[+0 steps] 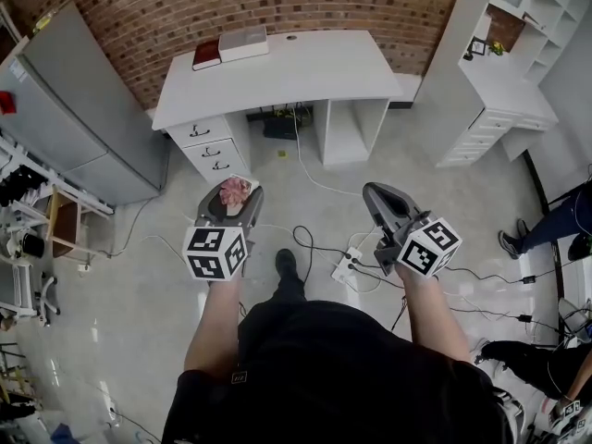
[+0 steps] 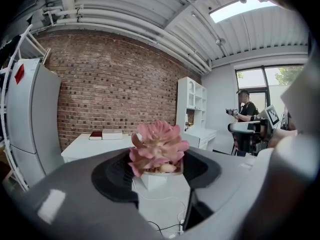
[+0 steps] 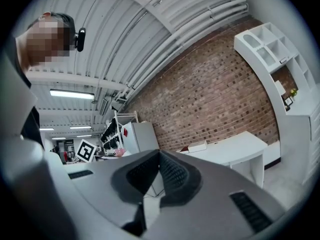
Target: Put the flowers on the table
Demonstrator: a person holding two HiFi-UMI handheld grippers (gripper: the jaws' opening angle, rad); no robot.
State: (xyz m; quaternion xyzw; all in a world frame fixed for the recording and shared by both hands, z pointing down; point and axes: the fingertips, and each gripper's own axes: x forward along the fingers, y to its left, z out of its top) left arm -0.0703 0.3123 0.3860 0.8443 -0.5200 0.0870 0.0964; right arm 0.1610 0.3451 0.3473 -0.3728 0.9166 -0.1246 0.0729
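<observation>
A small white pot with pink flowers (image 2: 156, 151) sits between the jaws of my left gripper (image 1: 233, 196), which is shut on the pot (image 1: 235, 191). I hold it above the floor, in front of the white table (image 1: 305, 70), well short of it. My right gripper (image 1: 381, 199) hangs to the right at the same height, its jaws closed together with nothing between them (image 3: 159, 176). The white table (image 2: 102, 143) stands against the brick wall, straight ahead in the left gripper view.
A dark red book (image 1: 206, 55) and a white box (image 1: 243, 43) lie on the table's back left. Cables and a power strip (image 1: 347, 268) run over the floor below the grippers. A grey fridge (image 1: 79, 109) stands left, white shelving (image 1: 504, 81) right. A person (image 2: 246, 113) stands by the window.
</observation>
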